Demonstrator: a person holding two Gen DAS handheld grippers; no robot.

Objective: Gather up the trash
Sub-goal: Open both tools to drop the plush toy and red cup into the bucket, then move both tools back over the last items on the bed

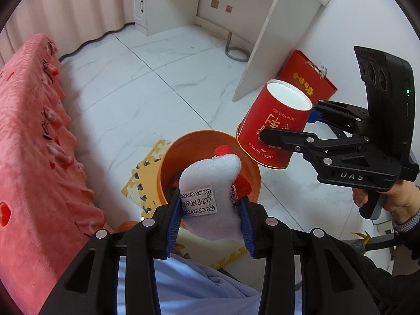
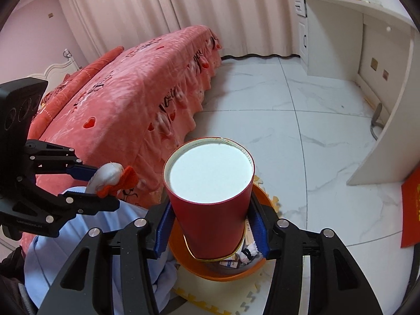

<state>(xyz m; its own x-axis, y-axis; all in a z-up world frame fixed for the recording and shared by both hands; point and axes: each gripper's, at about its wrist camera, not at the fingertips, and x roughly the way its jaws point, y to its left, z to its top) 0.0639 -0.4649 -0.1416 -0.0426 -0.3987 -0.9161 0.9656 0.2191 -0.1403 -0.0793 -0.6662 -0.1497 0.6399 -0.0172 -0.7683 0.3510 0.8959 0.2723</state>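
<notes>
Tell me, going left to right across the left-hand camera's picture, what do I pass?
Pink bedspread → yellow foam mat → orange bin → white plush toy in the left gripper → red paper cup → right gripper → the hand holding it.

I see a fleecy cloth toy point(image 1: 210, 197), glossy red paper cup point(image 2: 210, 197), smooth orange plastic bucket point(image 1: 168, 162), polished marble-look floor point(image 1: 136, 84).
</notes>
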